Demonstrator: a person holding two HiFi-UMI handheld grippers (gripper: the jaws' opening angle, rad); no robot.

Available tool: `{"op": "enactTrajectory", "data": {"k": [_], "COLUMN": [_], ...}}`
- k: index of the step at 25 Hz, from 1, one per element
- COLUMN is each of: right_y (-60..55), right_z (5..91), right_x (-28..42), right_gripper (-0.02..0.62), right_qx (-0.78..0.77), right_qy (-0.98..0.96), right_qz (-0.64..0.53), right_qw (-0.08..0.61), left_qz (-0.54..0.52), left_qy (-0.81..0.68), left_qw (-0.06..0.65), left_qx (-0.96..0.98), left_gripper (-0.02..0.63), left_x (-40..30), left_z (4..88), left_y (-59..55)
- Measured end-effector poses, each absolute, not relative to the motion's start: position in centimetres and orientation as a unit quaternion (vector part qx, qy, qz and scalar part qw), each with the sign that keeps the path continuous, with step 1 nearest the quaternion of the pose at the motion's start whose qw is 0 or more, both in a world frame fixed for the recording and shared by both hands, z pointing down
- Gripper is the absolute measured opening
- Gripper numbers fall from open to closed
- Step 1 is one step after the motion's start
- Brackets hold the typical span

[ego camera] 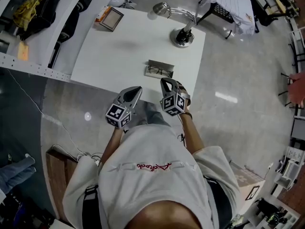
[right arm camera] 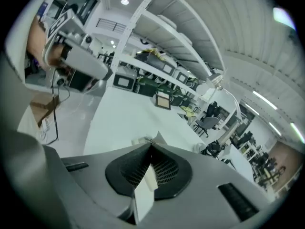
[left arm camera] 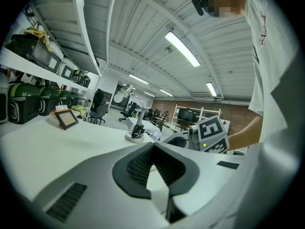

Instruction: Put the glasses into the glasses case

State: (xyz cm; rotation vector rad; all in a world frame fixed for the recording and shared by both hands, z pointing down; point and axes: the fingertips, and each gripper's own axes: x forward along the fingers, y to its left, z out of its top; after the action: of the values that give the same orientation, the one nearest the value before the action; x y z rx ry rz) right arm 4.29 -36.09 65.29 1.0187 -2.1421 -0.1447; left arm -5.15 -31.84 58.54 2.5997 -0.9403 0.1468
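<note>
Left gripper (ego camera: 137, 89) and right gripper (ego camera: 165, 82) both closed, empty; glasses (ego camera: 158, 71) seem seated in open case (ego camera: 161, 64), so lower lid gently.

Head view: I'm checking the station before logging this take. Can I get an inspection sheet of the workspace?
Surface: white table.
Job's things: glasses appear to lie in the open glasses case.
Clutter: desk lamp; picture frame.
Grippers: left gripper and right gripper both shut, holding nothing, near the table's front edge.
Cables: thin cable hanging over the floor.
Surroundings: shelving with bags.
</note>
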Motion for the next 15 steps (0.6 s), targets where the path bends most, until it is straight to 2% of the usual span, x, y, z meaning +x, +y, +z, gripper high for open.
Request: {"op": "enactTrajectory", "data": {"k": [3,9,12,15], "right_y": [-35.1,-31.8,-29.5,-27.3], "right_z": [62.0,56.4,54.9,54.5], "right_x": [4.0,4.6,4.8,4.7], "right_gripper": [0.014,0.014,0.014,0.014], "right_qx": [0.441,0.484,0.483,0.484], "right_qy": [-0.852,-0.87,-0.868,-0.867], "right_qz": [-0.008,0.088,0.112,0.117], "right_qw": [0.283,0.046,-0.01,-0.02], "left_qz": [0.051,0.042,0.037,0.036], "left_qy": [-0.329,-0.314,-0.309,-0.306], "left_qw": [0.178,0.156,0.151,0.145], "left_qx": [0.926,0.936,0.938,0.94], "left_gripper": [0.025,0.025,0.025,0.025], "left_x": [-4.9,-4.2,-3.8,-3.6], "left_z": [57.9,56.4,56.0,55.4], "left_y": [-30.7,-28.5,-27.2,-25.8]}}
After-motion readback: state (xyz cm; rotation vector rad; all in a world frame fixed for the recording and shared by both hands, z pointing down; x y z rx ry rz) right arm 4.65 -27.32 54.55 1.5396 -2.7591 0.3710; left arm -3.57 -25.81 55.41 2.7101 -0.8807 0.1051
